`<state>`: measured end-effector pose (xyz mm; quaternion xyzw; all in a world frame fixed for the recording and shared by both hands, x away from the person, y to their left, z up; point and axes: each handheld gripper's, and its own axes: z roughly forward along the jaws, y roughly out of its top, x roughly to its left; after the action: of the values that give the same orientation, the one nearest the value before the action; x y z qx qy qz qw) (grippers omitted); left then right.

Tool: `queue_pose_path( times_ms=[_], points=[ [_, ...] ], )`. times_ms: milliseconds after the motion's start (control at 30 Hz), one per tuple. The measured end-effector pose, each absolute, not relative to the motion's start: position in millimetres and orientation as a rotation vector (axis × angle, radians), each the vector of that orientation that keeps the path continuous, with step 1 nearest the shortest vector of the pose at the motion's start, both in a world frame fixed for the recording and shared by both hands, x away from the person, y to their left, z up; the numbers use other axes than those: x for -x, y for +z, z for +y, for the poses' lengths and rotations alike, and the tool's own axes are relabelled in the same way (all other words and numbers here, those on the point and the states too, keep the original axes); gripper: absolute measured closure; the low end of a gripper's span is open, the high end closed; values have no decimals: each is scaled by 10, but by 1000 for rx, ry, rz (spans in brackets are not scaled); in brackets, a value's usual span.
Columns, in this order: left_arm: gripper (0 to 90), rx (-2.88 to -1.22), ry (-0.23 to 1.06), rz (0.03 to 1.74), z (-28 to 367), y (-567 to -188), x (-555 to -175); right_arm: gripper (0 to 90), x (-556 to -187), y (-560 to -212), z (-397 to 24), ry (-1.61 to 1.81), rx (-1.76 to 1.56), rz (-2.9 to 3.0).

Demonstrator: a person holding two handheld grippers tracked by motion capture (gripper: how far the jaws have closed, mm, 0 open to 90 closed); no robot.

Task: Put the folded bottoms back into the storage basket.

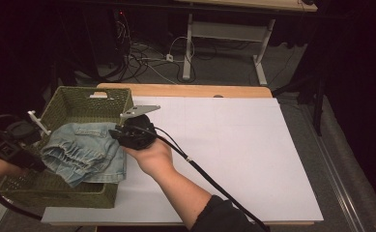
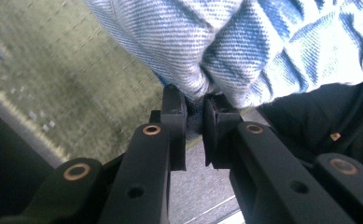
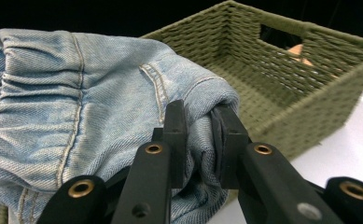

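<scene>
Right tool (image 3: 195, 140), jaws nearly closed, pinches a fold of the denim garment (image 3: 90, 112) at its right edge; left tool (image 2: 195, 126) likewise clamps a bunched fold on the left side. Two opposed grips probably keep the cloth spread and off the weave. Garment hangs over the green woven basket (image 1: 86, 96), at the left of the white table (image 1: 234, 145).

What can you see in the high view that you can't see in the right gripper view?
High view alone: the whole white table top, the person's right hand, and floor cables beyond the table. Right gripper view alone: its black jaws pinching a fold of denim, with the stitched seams up close. Both share the folded blue jeans and the green woven basket.
</scene>
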<state>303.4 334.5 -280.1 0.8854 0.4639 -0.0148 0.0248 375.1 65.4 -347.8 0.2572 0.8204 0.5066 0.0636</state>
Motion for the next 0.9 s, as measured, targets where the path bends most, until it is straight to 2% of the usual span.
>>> queue_pose_path(
  times_ms=[433,900],
  points=[
    [789,-2706,-36,1485,3510,-2754,-2938,783,-3718,-3440,848,1550,-732,2500],
    [788,-2689,39,1552,3604,-2843,-3195,783,-3994,-3483,994,1525,-763,2497]
  ],
)
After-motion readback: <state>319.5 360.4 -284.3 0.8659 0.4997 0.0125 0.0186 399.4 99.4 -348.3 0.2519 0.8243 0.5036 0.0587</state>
